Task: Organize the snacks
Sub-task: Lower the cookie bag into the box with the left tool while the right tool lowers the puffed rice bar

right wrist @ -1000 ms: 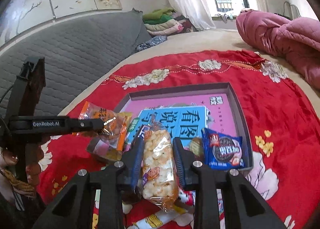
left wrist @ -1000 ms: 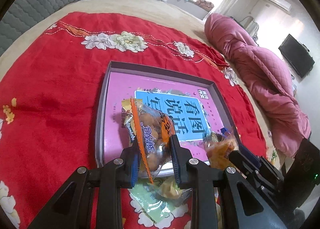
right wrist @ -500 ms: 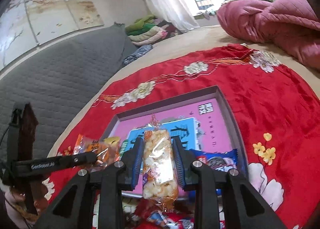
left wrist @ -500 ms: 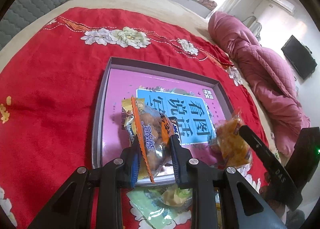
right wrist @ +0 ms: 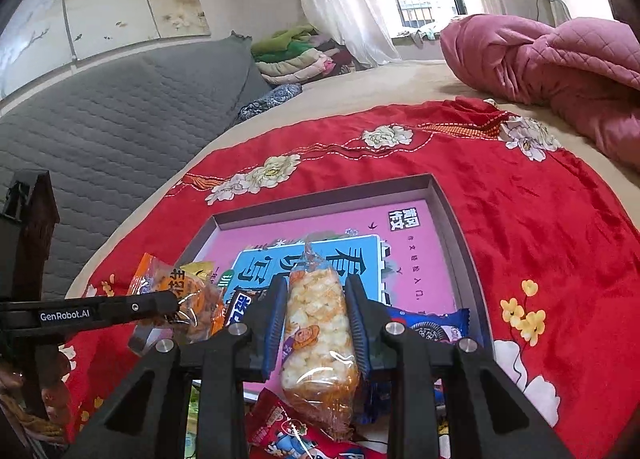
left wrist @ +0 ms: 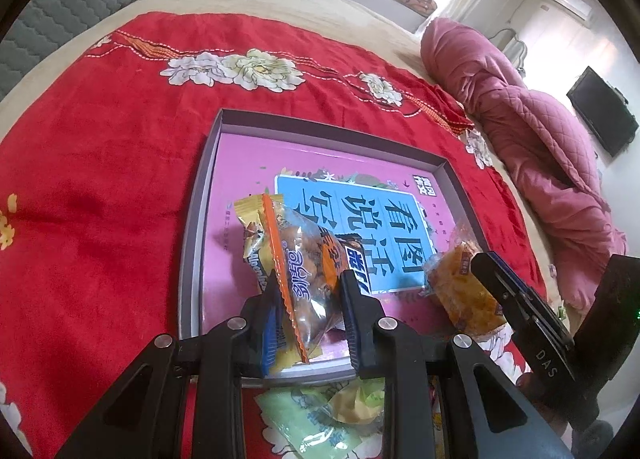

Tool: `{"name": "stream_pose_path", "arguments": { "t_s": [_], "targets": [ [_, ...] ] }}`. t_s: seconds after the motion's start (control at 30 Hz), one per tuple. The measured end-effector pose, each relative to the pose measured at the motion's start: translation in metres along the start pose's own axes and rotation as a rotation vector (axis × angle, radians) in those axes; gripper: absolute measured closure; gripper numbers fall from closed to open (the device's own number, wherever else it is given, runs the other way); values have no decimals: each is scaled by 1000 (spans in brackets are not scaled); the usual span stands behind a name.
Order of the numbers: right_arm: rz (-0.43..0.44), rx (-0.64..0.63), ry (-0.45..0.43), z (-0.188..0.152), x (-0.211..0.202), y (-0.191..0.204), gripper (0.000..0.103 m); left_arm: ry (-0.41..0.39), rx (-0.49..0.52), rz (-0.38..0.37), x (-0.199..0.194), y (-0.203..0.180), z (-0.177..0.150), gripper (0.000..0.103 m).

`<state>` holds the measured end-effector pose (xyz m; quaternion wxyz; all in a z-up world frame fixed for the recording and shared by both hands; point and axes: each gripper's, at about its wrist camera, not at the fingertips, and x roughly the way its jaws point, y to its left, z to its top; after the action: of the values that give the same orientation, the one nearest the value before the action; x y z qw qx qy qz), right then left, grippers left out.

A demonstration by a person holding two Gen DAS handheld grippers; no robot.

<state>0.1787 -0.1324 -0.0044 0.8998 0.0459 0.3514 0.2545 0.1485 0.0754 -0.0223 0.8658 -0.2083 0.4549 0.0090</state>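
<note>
The left tongs are closed on a clear, orange-edged packet of brown snacks, holding it above the near left part of a shallow grey box lid whose floor is pink with a blue printed panel. The lid lies on a red flowered blanket spread over the bed. A yellow wrapper and a dark blue wrapper show just behind the held packet; whether they rest on the lid's floor cannot be told.

The right tongs are clamped on a clear packet of puffed rice cake, held upright over the lid's near edge. Beside them, a blue cookie packet lies in the lid's near right corner. Outside the near edge, loose on the blanket, lie a red snack packet and a pale green packet.

In the right wrist view the left tongs enter from the left with their orange packet at the lid's near left corner. A pink quilt is bunched along the bed's far right side.
</note>
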Motion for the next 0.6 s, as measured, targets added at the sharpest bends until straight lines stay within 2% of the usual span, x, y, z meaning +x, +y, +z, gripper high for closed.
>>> {"name": "stream_pose_path", "arguments": {
  "t_s": [0.33,0.6],
  "targets": [
    [-33,-49,-14,-2,-2,7,72,9,-9,3,3,2,0,74],
    [-48,-47,4,-7,-5,5,57,14,-14,2,3,3,0,74]
  ]
}}
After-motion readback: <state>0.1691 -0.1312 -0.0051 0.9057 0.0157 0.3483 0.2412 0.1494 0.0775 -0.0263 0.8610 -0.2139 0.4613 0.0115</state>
